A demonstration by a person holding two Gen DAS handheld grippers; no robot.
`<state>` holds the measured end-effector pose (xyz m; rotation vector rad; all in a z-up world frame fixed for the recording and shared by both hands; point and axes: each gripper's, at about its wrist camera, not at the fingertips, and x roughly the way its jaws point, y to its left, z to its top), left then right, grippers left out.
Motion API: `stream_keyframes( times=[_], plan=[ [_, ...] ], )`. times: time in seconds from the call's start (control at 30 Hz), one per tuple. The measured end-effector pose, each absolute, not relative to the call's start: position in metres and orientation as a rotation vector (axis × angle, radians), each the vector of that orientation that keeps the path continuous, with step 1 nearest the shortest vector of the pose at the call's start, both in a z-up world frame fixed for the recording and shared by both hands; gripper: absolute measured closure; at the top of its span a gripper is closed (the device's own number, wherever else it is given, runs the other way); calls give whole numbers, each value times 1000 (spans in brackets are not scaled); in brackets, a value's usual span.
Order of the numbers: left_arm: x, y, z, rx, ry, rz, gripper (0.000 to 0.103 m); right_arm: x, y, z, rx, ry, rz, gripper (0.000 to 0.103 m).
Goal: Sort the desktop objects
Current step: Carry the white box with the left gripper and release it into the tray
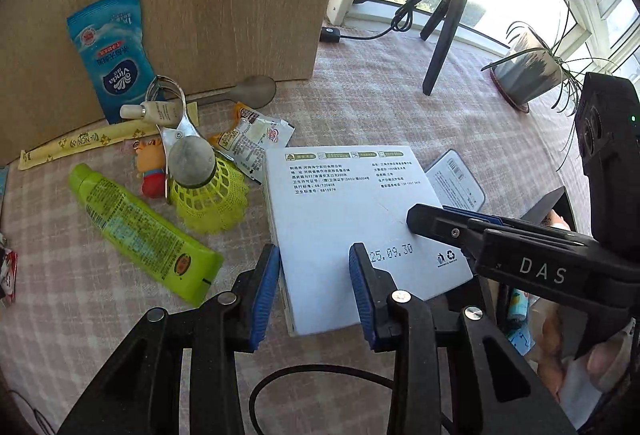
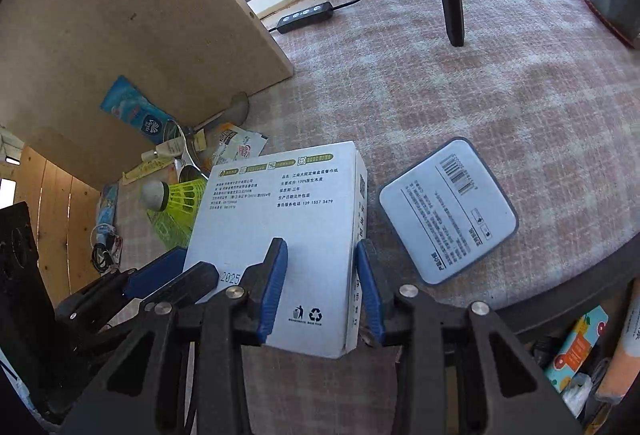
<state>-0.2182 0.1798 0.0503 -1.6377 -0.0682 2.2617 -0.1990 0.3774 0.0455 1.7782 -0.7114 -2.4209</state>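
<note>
Here, the white box (image 1: 360, 219) lies flat on the checked tablecloth (image 1: 400, 95), its near left corner between the parted jaws of the left gripper (image 1: 314, 291) and its near right edge straddled by the right gripper (image 2: 322, 287), neither clearly pressing it.

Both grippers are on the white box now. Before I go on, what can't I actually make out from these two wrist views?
- Left wrist view: whether the left gripper pinches the white box; its fingers hide the contact.
- Right wrist view: same for the right gripper.
- Gray tin: mostly hidden by box and right gripper in the left view; its print is too small in the right view.
- Cartoon toy: partly covered by the shuttlecock.
</note>
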Motion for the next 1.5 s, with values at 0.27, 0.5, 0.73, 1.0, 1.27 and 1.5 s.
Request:
stream_keyframes(
  times=[0.27, 0.5, 0.73, 1.0, 1.27, 1.5],
  plan=[
    [-172, 156, 42, -1681, -140, 2239, 68, -157, 348, 56, 1754, -588, -2425, 68],
    [-156, 144, 33, -1677, -184, 2223, 67, -140, 334, 50, 1773, -542, -2376, 59],
    [-146, 150, 42, -1654, -163, 2220, 67, -131, 334, 50, 1764, -578, -2415, 54],
    [-131, 164, 81, -1551, -131, 2246, 67, -105, 349, 74, 1696, -643, -2442, 54],
    [-109, 216, 110, -1445, -61, 2156, 67, -56, 400, 105, 1614, -779, -2543, 54],
    [-77, 286, 124, -1365, 34, 2023, 67, 9, 458, 124, 1592, -898, -2657, 54]
  ],
)
